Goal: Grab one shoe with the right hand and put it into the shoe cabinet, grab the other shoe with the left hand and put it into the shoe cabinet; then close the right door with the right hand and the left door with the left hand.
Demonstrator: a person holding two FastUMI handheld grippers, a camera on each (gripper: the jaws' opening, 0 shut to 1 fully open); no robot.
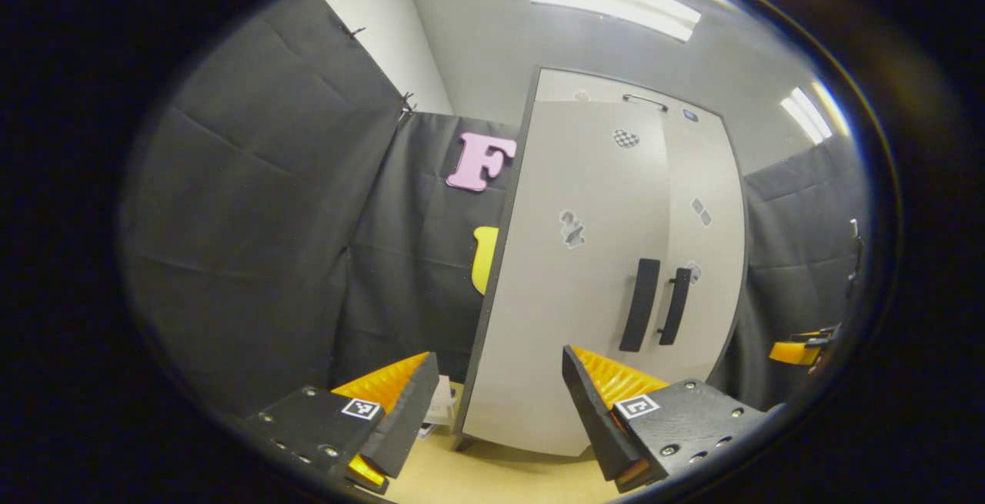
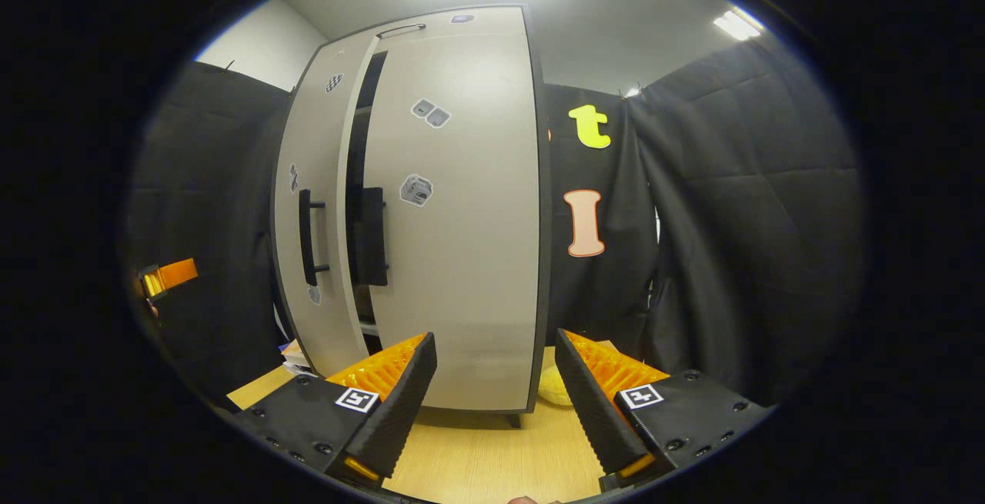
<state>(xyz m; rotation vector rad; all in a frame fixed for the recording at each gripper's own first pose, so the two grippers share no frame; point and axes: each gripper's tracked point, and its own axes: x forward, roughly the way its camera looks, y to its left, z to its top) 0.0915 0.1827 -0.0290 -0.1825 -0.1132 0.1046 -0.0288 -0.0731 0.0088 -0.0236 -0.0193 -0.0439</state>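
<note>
The grey shoe cabinet (image 1: 585, 273) stands on the wooden table ahead of my left gripper (image 1: 496, 412), which is open and holds nothing. Its two dark handles (image 1: 656, 305) sit close side by side. In the right gripper view the same cabinet (image 2: 462, 242) shows a narrow dark gap (image 2: 358, 173) between the left door (image 2: 319, 181) and the right door (image 2: 462, 181). My right gripper (image 2: 496, 404) is open and empty, a short way in front of the right door. Each gripper also appears off to the side in the other's view: right gripper (image 1: 800, 350), left gripper (image 2: 165, 277).
Pale wooden tabletop (image 2: 492, 450) runs under the cabinet. A yellow object (image 2: 552, 385) lies beside the cabinet's right foot. Papers or small boxes (image 2: 296, 356) sit at its left corner, also papers (image 1: 440, 408). Black cloth walls close in on both sides.
</note>
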